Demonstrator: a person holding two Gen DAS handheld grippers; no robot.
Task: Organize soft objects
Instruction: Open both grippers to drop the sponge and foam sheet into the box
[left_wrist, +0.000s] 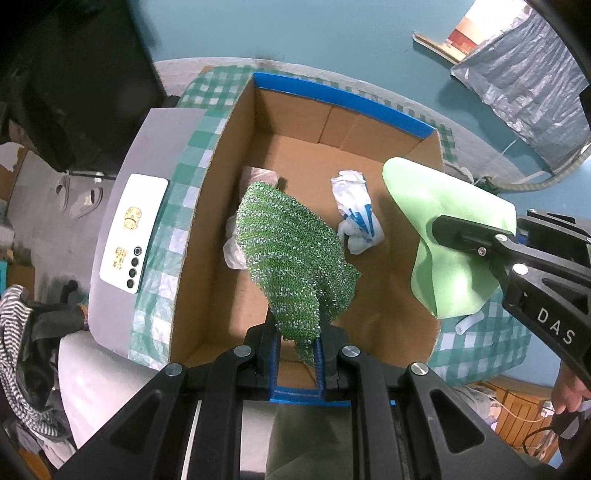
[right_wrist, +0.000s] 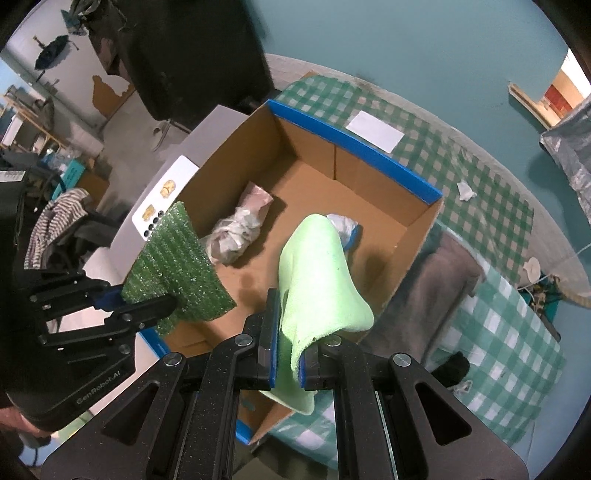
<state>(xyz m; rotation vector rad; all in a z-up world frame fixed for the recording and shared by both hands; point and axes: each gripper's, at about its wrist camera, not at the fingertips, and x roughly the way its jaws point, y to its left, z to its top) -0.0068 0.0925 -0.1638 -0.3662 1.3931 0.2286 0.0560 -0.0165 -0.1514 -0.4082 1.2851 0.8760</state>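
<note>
An open cardboard box (left_wrist: 207, 206) with blue rims stands on a green checked tablecloth; it also shows in the right wrist view (right_wrist: 417, 236). My left gripper (left_wrist: 297, 332) is shut on a sparkly green mesh scrubber cloth (left_wrist: 291, 251) and holds it over the box; the same gripper (right_wrist: 155, 304) and cloth (right_wrist: 177, 266) show in the right wrist view. My right gripper (right_wrist: 290, 347) is shut on a light green cloth (right_wrist: 317, 280), above the box's right side; this cloth (left_wrist: 450, 229) also shows in the left wrist view.
In the box lie a crumpled white-and-blue bag (left_wrist: 356, 210) and a pale crumpled plastic bag (right_wrist: 240, 225). A white phone (left_wrist: 133, 232) rests on a grey surface left of the box. A grey cloth (right_wrist: 436, 280) and a white paper (right_wrist: 375, 131) lie on the tablecloth.
</note>
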